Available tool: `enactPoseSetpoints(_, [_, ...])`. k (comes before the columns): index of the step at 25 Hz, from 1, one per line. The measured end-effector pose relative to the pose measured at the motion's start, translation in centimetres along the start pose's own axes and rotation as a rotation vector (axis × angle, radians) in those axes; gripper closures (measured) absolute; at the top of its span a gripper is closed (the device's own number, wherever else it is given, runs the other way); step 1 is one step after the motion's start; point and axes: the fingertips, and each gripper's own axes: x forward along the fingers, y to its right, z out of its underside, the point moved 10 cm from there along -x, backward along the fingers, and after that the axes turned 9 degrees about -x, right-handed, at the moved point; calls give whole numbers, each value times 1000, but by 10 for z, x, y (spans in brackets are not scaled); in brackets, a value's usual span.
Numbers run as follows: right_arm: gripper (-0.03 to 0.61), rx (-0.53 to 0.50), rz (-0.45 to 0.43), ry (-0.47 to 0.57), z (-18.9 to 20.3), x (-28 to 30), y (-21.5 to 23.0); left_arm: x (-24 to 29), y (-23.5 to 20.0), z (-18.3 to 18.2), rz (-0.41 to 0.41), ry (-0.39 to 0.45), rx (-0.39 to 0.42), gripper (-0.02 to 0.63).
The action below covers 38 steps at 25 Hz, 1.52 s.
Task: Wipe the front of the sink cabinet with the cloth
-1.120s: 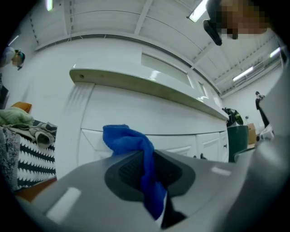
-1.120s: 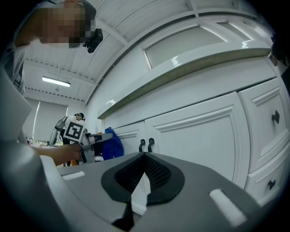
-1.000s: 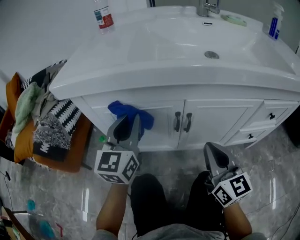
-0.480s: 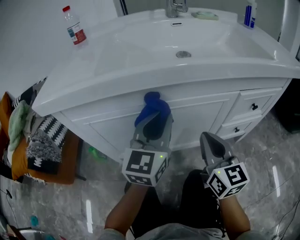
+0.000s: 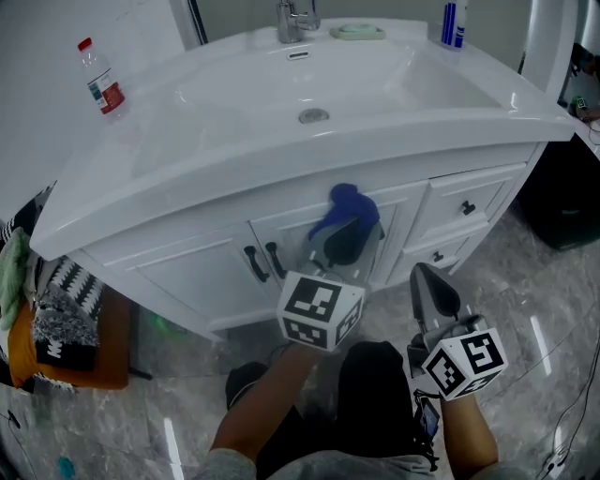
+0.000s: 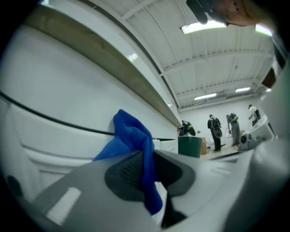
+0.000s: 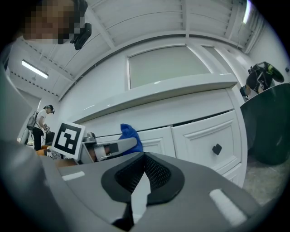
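Observation:
A blue cloth [image 5: 349,208] is pressed against the white sink cabinet front [image 5: 187,272], on the right-hand door just below the countertop edge. My left gripper [image 5: 345,242] is shut on the cloth, which bunches above the jaws and hangs down between them in the left gripper view [image 6: 131,136]. My right gripper [image 5: 429,289] hangs lower, to the right and off the cabinet, shut with nothing in it [image 7: 144,174]. From the right gripper view the cloth [image 7: 129,133] and the left gripper's marker cube show at the left.
Two dark door handles [image 5: 262,262] sit left of the cloth, and knobbed drawers [image 5: 467,208] lie to its right. A bottle [image 5: 101,80], faucet [image 5: 292,19] and soap dish [image 5: 356,31] stand on the sink top. A basket of clothes [image 5: 47,319] lies left, a dark bin [image 5: 562,206] right.
My left gripper has carried the cloth rightward across the cabinet front, from the left door past the handles to the right door. The right gripper stayed low at the right.

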Motion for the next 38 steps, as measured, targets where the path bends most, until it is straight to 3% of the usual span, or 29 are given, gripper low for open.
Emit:
enactPoseSetpoints(5, [578, -16, 59, -15, 0, -29, 23, 57, 28, 15, 128, -27, -67, 552])
enactPoseSetpoints(10, [578, -3, 92, -14, 1, -43, 36, 81, 40, 42, 142, -103, -129, 552])
enactPoseSetpoints(13, [578, 2, 77, -17, 3, -41, 32, 73, 35, 55, 81, -121, -147, 552])
enactPoseSetpoints(16, [578, 11, 50, -19, 7, -37, 24, 48, 20, 60, -62, -115, -176, 554])
enactPoseSetpoints(20, [578, 29, 0, -20, 15, -21, 8, 1, -6, 53, -240, -88, -123, 554])
enactPoseSetpoints(25, [578, 30, -72, -22, 18, 1, -21, -55, -32, 34, -384, -38, -105, 555])
enactPoseSetpoints(35, [578, 12, -160, -22, 16, 26, -63, -126, -52, 19, -410, -14, -108, 555])
enactPoseSetpoints(38, [578, 9, -174, -30, 19, 31, -72, -146, -61, 17, -452, -5, -79, 555])
